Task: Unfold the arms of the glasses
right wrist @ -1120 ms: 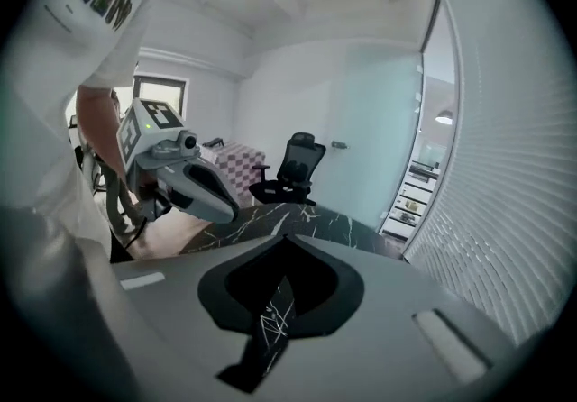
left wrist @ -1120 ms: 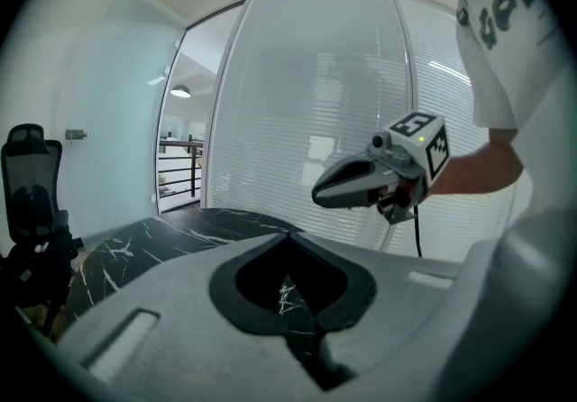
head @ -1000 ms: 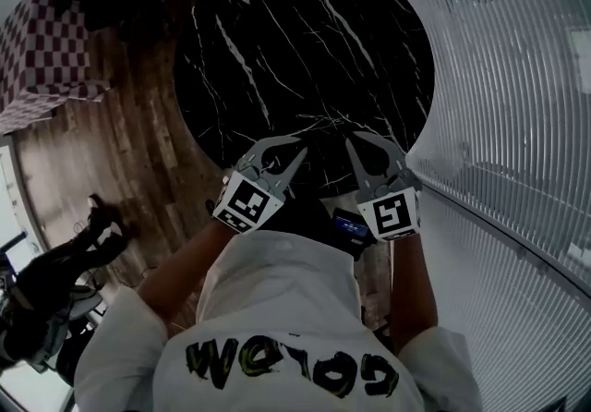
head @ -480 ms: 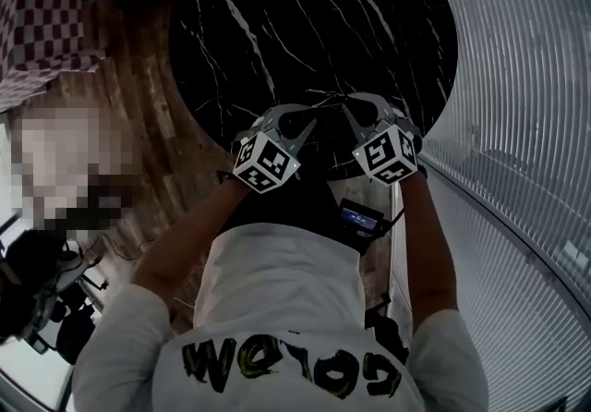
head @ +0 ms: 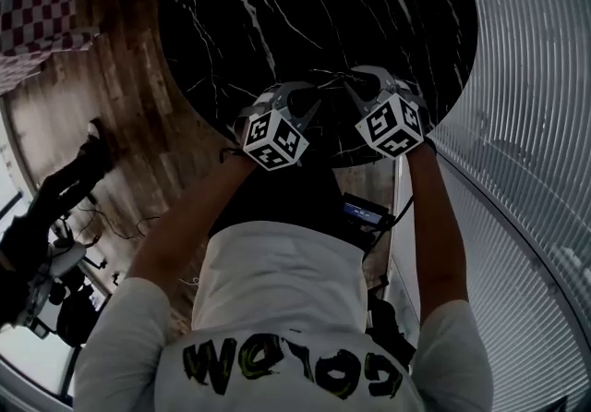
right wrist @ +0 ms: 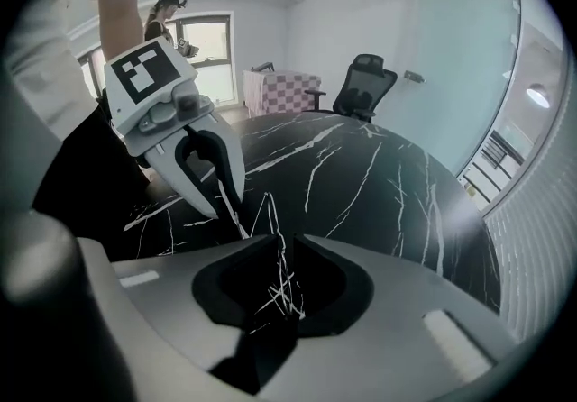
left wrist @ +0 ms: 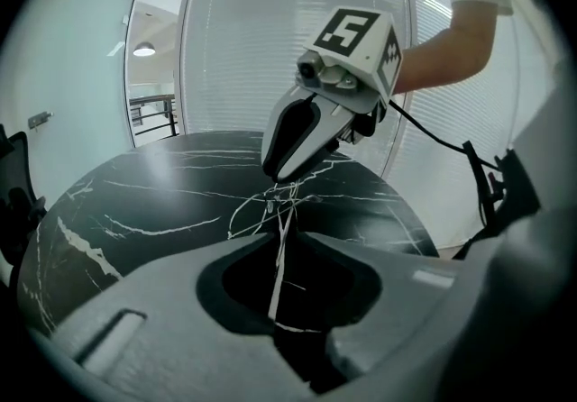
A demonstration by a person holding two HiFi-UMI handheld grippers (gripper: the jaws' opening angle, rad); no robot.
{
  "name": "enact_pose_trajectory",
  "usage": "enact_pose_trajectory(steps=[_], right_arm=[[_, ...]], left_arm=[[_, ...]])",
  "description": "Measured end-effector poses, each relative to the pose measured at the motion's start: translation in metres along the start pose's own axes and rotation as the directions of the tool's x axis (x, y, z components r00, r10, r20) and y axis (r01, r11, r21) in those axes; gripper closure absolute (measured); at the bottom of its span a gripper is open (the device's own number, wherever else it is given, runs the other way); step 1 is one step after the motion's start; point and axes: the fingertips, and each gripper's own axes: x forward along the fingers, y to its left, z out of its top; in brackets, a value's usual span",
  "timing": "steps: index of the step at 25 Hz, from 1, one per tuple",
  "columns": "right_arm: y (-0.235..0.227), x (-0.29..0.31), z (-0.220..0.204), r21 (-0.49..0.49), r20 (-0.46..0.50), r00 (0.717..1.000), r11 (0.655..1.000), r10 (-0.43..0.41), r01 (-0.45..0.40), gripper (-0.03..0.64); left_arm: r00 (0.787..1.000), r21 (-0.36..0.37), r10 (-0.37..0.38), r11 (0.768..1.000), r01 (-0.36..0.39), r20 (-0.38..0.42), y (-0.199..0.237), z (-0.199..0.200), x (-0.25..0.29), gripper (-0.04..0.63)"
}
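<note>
With jaws just opened to a narrow gap and nothing gripped, the left gripper (left wrist: 287, 238) and right gripper (right wrist: 287, 240) are held tip to tip, angled down at the table (left wrist: 135, 202), apparently so that the thin glasses (left wrist: 275, 203), seemingly lying just ahead of both tips, can be taken from either side.

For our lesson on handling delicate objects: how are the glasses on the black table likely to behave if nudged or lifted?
The glasses show only as thin pale wire, so they are probably light and easily bent. On the glossy table they would likely slide when pushed rather than stay put. They seem to lie flat, so rolling looks unlikely.
</note>
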Motion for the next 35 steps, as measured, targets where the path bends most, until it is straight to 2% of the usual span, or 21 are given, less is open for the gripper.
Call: enact_pose_trajectory(steps=[5, 10, 20, 35], right_arm=[[0.005, 0.011, -0.005, -0.019, -0.028, 0.999, 0.999, 0.045, -0.045, 0.540], [0.005, 0.018, -0.006, -0.031, -0.039, 0.997, 0.998, 0.061, -0.062, 0.552], [0.003, 0.018, -0.007, -0.014, -0.025, 0.998, 0.998, 0.061, -0.061, 0.571], [0.001, 0.018, -0.005, -0.003, -0.020, 0.999, 0.999, 0.041, -0.041, 0.573]], left_arm=[[1.000, 0.011, 0.013, 1.000, -0.013, -0.015, -0.002, -0.005, 0.009, 0.535], [1.000, 0.019, 0.021, 1.000, -0.020, -0.016, -0.004, -0.006, 0.018, 0.535], [0.999, 0.008, 0.039, 0.999, -0.039, -0.015, -0.005, -0.006, 0.020, 0.535], [1.000, 0.011, 0.016, 1.000, -0.016, -0.023, -0.027, -0.006, 0.018, 0.535]])
